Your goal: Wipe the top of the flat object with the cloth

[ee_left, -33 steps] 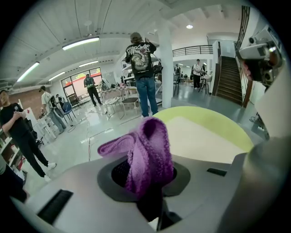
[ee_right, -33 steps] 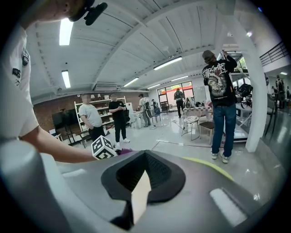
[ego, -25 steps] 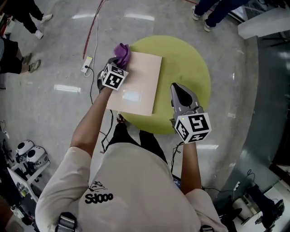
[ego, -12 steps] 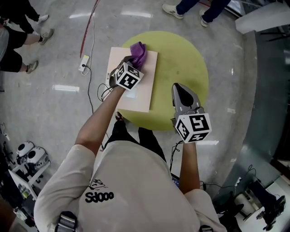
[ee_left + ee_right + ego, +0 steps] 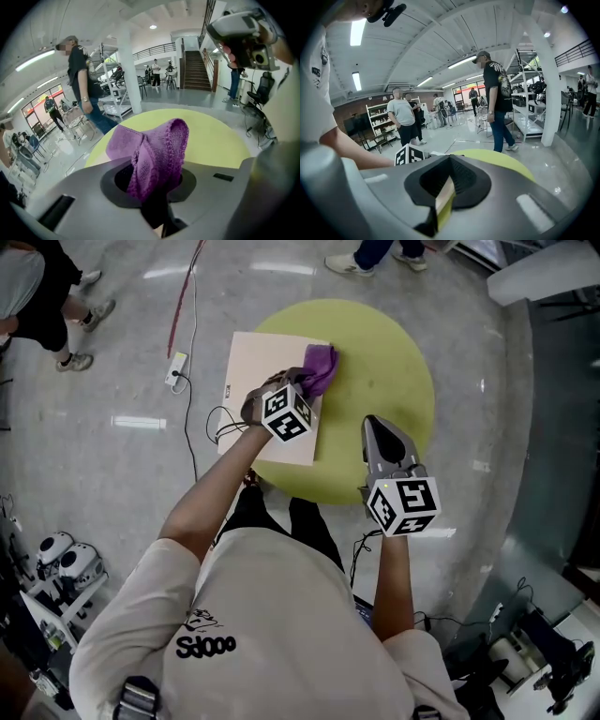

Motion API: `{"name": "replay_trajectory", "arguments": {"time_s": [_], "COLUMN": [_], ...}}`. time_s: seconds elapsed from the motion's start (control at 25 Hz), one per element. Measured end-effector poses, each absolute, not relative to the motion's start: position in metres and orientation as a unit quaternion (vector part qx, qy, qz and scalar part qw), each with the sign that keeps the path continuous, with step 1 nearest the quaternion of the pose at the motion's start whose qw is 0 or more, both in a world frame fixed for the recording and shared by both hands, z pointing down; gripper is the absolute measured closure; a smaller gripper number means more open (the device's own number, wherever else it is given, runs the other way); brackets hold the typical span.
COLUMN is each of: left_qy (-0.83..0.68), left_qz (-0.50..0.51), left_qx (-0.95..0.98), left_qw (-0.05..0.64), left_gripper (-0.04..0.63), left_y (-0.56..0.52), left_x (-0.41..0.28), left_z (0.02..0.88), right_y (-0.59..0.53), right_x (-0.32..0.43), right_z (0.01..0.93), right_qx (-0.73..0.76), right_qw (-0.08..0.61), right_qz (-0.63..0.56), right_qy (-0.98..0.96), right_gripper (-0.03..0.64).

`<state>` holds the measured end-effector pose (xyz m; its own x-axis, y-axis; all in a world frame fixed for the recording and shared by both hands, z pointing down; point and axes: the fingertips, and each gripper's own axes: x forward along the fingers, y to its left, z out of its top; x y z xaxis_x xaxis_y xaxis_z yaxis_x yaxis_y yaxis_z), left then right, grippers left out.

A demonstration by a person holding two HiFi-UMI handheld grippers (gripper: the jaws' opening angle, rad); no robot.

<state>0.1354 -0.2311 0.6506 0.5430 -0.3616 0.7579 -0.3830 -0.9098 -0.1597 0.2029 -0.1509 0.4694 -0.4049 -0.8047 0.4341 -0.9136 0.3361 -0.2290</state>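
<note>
A pale pink flat board [image 5: 258, 381] lies on the left part of a round yellow-green table [image 5: 384, 362]. My left gripper [image 5: 302, 381] is shut on a purple knitted cloth [image 5: 321, 367], which rests at the board's right edge and partly over the table top. In the left gripper view the cloth [image 5: 154, 150] bunches up out of the left gripper [image 5: 152, 187], with the table [image 5: 211, 136] beyond it. My right gripper [image 5: 380, 426] hovers over the table's near right side, shut and holding nothing. The right gripper [image 5: 443, 197] shows only a thin slit between its jaws.
A power strip [image 5: 175, 371] and a red cable [image 5: 183, 296] lie on the shiny floor left of the table. People's feet [image 5: 361, 259] stand beyond the table. White equipment [image 5: 56, 559] sits at the lower left. A grey ledge [image 5: 553, 381] runs along the right.
My left gripper has dragged the purple cloth from the board's far left corner rightwards across it to its right edge. The right gripper has hardly moved.
</note>
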Motion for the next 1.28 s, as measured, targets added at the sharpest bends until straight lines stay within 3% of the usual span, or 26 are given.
{"name": "replay_trajectory", "arguments": {"time_s": [0.32, 1.0, 1.28], "left_qy": [-0.185, -0.376, -0.404], "left_qz": [0.47, 0.497, 0.509], "left_qx": [0.863, 0.779, 0.755], "left_qw": [-0.03, 0.066, 0.092], "left_gripper": [0.528, 0.528, 0.528], "left_y": [-0.217, -0.235, -0.228], "left_x": [0.117, -0.035, -0.057], "left_z": [0.656, 0.664, 0.667], "right_y": [-0.149, -0.163, -0.161], "right_x": [0.191, 0.124, 0.114], "right_z": [0.468, 0.461, 0.461], "right_qx": [0.53, 0.481, 0.465], "right_qw": [0.12, 0.118, 0.126], "right_qz": [0.221, 0.21, 0.205], "right_qy": [-0.81, -0.843, -0.852], "right_gripper": [0.607, 0.607, 0.607]}}
